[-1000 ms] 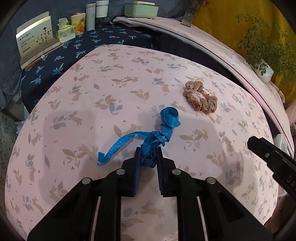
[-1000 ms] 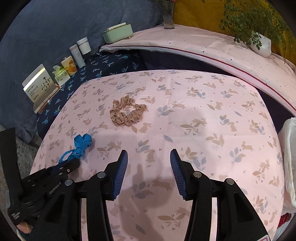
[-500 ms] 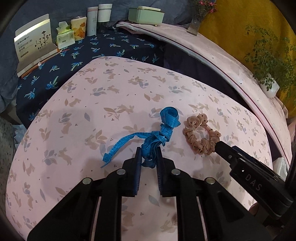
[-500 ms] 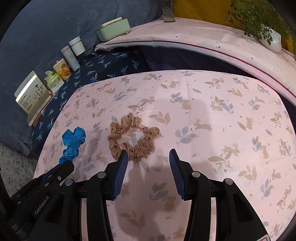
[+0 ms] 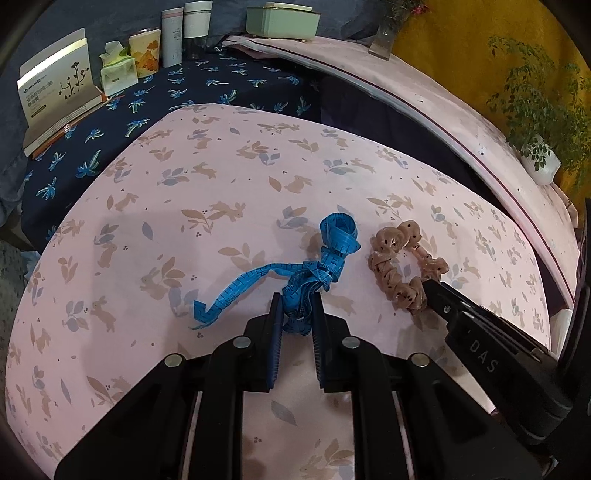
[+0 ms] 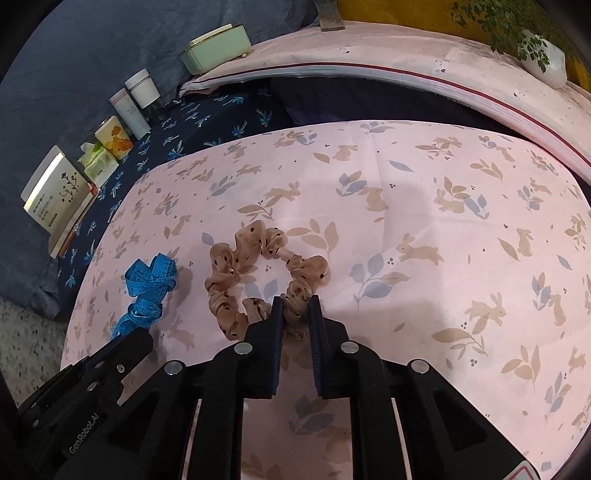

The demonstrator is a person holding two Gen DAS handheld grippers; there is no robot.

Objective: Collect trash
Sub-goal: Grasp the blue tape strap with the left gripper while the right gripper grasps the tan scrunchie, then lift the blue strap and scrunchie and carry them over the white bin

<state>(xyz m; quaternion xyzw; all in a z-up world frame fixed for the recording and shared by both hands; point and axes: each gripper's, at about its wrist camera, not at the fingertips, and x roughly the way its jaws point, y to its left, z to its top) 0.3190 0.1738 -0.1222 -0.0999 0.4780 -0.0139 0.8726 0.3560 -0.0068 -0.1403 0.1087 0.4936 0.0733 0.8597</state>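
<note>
A tangled blue measuring tape (image 5: 317, 266) lies on the pink rabbit-print cloth (image 5: 221, 184). My left gripper (image 5: 298, 314) is shut on its near end. A tan dotted scrunchie (image 6: 255, 280) lies just right of the tape; it also shows in the left wrist view (image 5: 402, 266). My right gripper (image 6: 296, 314) is shut on the scrunchie's near edge. The tape shows in the right wrist view (image 6: 147, 288) at the left, with the left gripper's body below it.
A navy patterned cloth (image 5: 207, 85) at the back left carries a book (image 5: 55, 96), a tissue pack (image 5: 116, 72), tins and bottles (image 5: 184, 33). A green box (image 5: 282, 20) sits on a raised pink ledge (image 5: 461, 122). A potted plant (image 5: 539, 162) stands at the right.
The right gripper moved forward to the scrunchie and closed on its near edge. The left gripper stayed shut on the tape and shifted toward the scrunchie.
</note>
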